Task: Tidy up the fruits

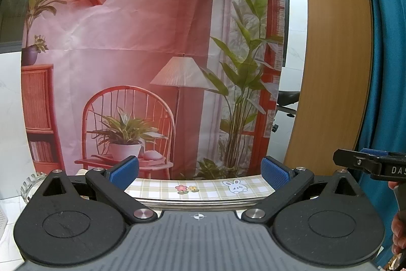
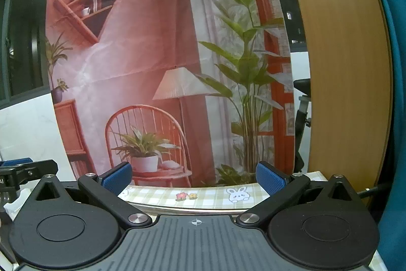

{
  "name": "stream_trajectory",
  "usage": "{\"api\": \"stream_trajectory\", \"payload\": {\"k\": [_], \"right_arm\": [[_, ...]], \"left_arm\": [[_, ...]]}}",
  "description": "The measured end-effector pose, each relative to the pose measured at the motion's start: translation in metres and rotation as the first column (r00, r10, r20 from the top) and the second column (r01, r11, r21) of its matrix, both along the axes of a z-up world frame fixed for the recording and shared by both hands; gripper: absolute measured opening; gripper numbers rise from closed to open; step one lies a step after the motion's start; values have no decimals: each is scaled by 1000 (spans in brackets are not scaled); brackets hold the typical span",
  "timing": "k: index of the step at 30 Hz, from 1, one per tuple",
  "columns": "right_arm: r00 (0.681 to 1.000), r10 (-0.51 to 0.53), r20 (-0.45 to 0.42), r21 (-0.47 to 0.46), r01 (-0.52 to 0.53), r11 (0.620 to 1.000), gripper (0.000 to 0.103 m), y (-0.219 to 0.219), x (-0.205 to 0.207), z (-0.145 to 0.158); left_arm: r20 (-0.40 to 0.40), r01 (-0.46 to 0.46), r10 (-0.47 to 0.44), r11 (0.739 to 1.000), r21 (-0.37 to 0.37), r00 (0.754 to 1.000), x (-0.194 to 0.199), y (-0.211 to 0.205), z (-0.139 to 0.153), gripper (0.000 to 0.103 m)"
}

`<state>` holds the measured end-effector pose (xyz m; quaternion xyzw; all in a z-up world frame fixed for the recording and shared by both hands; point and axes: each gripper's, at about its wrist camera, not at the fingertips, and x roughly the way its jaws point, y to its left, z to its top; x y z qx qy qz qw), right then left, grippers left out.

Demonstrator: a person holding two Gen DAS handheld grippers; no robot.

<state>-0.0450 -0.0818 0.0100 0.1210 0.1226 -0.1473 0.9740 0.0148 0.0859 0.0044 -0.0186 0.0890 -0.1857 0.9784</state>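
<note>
No fruit shows in either view. My left gripper (image 1: 200, 173) is open and empty, its blue pads (image 1: 124, 172) wide apart, level with the far edge of a table under a checked cloth (image 1: 203, 188) with flower and rabbit prints. My right gripper (image 2: 195, 178) is open and empty too, over the same cloth (image 2: 203, 194). The right gripper's tip shows at the right edge of the left wrist view (image 1: 368, 164). The left gripper's tip shows at the left edge of the right wrist view (image 2: 25, 169).
A printed backdrop (image 1: 152, 55) of a red room with a chair, a lamp and plants hangs just behind the table. A wooden panel (image 1: 335, 55) and a teal curtain (image 1: 390, 67) stand at the right. A clear ridged glass dish (image 1: 30, 186) sits at the far left.
</note>
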Motion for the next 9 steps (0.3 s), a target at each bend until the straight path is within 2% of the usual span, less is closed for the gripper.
{"api": "stream_trajectory", "payload": {"k": [9], "right_arm": [[1000, 0, -2, 0, 0, 1000, 103, 0, 0, -1]], "left_arm": [[-3, 7, -7, 1000, 5, 1000, 0, 0, 1, 103]]}}
